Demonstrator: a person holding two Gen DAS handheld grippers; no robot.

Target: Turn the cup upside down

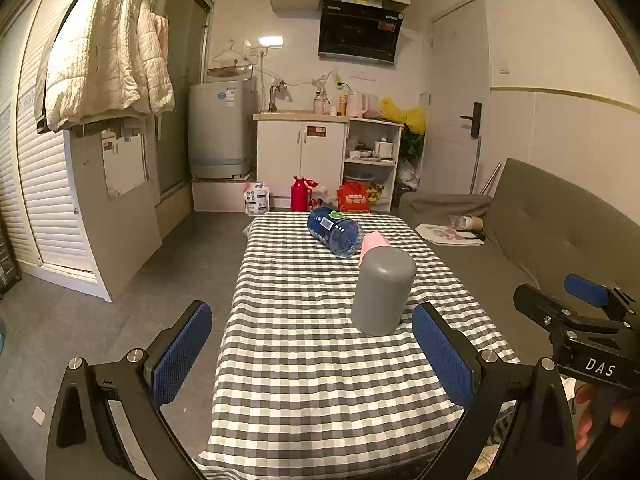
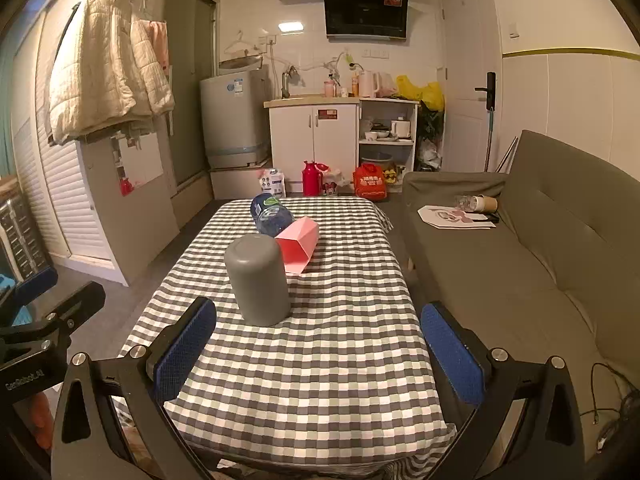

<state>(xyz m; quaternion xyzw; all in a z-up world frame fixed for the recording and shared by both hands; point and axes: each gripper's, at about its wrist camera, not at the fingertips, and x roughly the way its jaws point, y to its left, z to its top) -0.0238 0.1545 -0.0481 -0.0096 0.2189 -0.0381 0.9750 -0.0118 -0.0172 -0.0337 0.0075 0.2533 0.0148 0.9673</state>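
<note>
A grey cup stands upside down, closed end up, on the checked tablecloth; it also shows in the right wrist view. My left gripper is open and empty, held back from the cup, which is ahead and to the right of its middle. My right gripper is open and empty, with the cup ahead and to the left, close to its left finger. The right gripper also shows at the right edge of the left wrist view.
A pink faceted cup lies on its side just behind the grey cup. A blue water bottle lies beyond it. A grey sofa runs along the table's right. Kitchen cabinets and floor clutter stand at the far end.
</note>
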